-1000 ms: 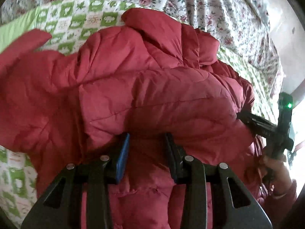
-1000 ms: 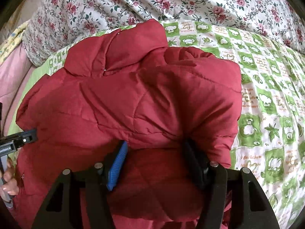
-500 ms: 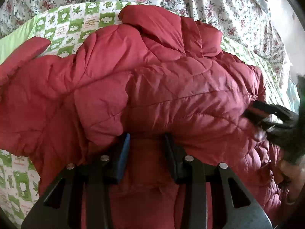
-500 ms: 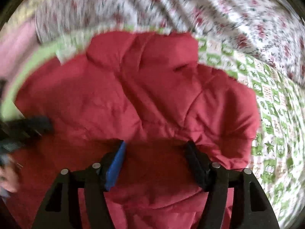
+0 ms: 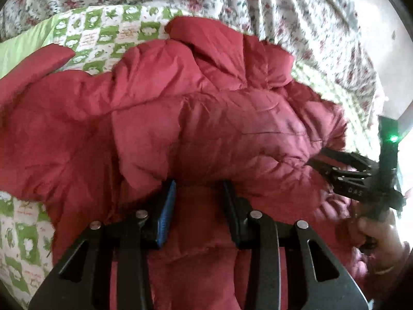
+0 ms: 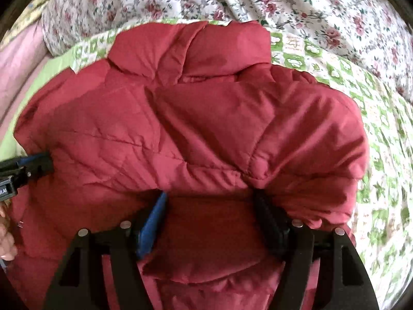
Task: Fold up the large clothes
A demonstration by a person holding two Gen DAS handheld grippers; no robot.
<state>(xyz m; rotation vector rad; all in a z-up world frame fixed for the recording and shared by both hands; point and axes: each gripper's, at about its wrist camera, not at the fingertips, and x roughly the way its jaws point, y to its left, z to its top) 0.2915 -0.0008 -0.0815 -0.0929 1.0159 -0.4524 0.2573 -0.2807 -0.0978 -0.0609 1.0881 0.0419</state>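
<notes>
Padding makes the red quilted puffer jacket light, soft, springy and slippery. It is spread on the green-and-white patterned quilt. A hem fold is pinched by the left gripper. The right gripper straddles fabric — its jaws have just been widening. Seams should be gripped — thick bunches slip.

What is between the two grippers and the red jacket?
Nothing visible: the jacket fabric already lies between the fingers of the left gripper and, with jaws just opening, of the right gripper.

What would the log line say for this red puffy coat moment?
item: red coat on green quilt | left tool: fabric between fingers | right tool: jaws just opening, fabric between | fold: unfinished
</notes>
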